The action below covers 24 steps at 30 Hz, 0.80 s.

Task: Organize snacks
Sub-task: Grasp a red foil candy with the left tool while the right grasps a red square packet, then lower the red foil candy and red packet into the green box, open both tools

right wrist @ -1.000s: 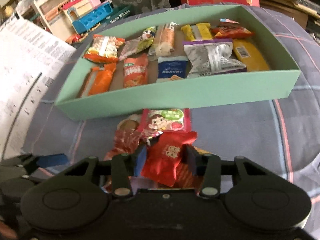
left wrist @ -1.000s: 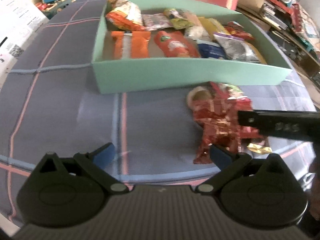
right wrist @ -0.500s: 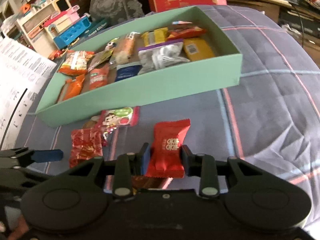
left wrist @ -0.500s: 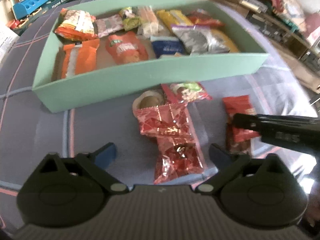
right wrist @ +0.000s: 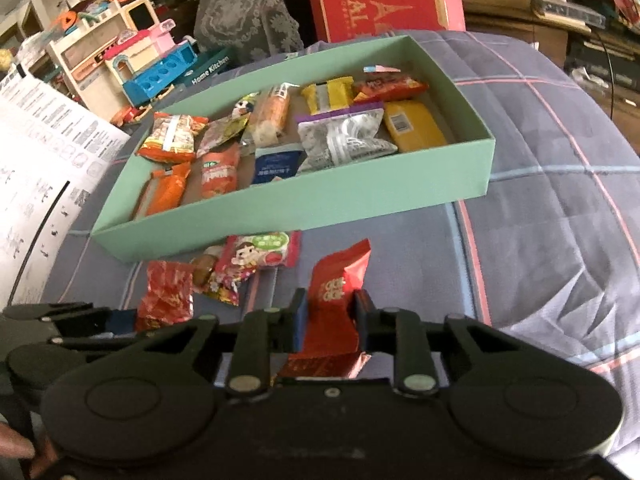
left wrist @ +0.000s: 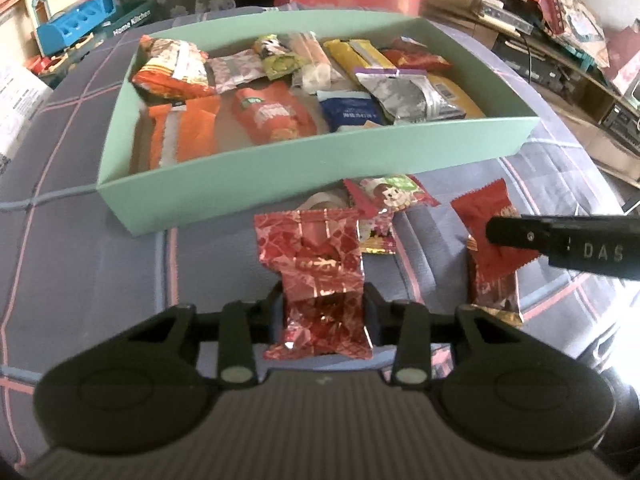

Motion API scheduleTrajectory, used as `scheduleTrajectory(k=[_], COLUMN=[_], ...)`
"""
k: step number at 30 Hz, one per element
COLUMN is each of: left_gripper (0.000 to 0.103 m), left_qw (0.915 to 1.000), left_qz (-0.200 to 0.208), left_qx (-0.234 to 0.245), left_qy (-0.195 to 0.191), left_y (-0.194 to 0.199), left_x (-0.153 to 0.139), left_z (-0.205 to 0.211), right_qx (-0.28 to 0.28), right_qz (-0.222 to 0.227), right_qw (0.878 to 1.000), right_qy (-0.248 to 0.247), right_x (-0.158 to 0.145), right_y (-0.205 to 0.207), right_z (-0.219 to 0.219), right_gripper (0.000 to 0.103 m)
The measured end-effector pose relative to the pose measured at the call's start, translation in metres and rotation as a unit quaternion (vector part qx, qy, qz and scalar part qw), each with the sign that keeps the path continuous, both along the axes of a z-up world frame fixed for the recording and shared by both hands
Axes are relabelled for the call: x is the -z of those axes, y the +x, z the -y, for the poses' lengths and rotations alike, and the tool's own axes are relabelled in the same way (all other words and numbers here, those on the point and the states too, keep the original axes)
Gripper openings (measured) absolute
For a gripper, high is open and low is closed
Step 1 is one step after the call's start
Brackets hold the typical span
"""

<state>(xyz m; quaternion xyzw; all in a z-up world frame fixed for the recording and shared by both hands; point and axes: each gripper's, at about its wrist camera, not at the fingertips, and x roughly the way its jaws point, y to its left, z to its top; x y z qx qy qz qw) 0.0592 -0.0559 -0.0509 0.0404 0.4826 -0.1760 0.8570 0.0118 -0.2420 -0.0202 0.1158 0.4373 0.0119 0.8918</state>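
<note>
Plaid cloth in dusky purple with pink and blue lines (right wrist: 560,208) covers the whole work surface, and its soft folds give the loose packets a bed that keeps them from sliding. On it sits the mint-green box (left wrist: 304,172), shallow and open-topped, with its long wall turned toward both cameras, so snacks can go in over that low edge; inside, packets already lie side by side in rough rows, orange ones at the left, a silver bag (right wrist: 344,140) and a yellow pack (right wrist: 412,126) toward the right. Just in front of that wall a small cluster is not yet boxed, among it a pink sweet packet with a cartoon face (right wrist: 260,250). The left gripper (left wrist: 324,312) has just been closing and now pinches the lower part of a crinkled red foil packet (left wrist: 316,248), whose top stands up between the fingers. The right gripper (right wrist: 328,320) has likewise closed and clamps a plain red packet with gold print (right wrist: 336,292), which tilts up toward the box. With one snack held in each hand, near the box but still outside it, both look ready to be carried over the wall.
</note>
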Motion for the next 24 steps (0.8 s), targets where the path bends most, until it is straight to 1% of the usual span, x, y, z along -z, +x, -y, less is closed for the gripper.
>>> scheduleTrajectory(k=[4,9,13,18,24], left_gripper=[0.037,0.037,0.038,0.038,0.038], left_qw=[0.9998,0.9986,0.9968,0.9943,0.9939], left_qz=[0.005,0.028,0.050,0.079,0.075], left_qx=[-0.005,0.000,-0.007,-0.033,-0.054], left_qy=[-0.017,-0.044,-0.062,-0.063,-0.060], left_y=[-0.002,-0.006,-0.001,0.028,0.071], left_x=[-0.007,-0.027,-0.047,-0.067,-0.072], left_z=[-0.007,-0.012,-0.020,-0.034,-0.042], right_qx=[0.007,0.005,-0.003,-0.024,-0.044], right_qz=[-0.003,0.022,0.043,0.061,0.063], right_qw=[1.000,1.000,0.999,0.998,0.997], right_qy=[0.003,0.004,0.013,0.023,0.028], right_x=[-0.001,-0.023,-0.044,-0.063,-0.066], right_y=[-0.003,-0.009,-0.004,0.024,0.074], right_z=[0.002,0.002,-0.003,-0.015,-0.035], right_gripper=[0.024,0.024,0.024,0.024,0.024])
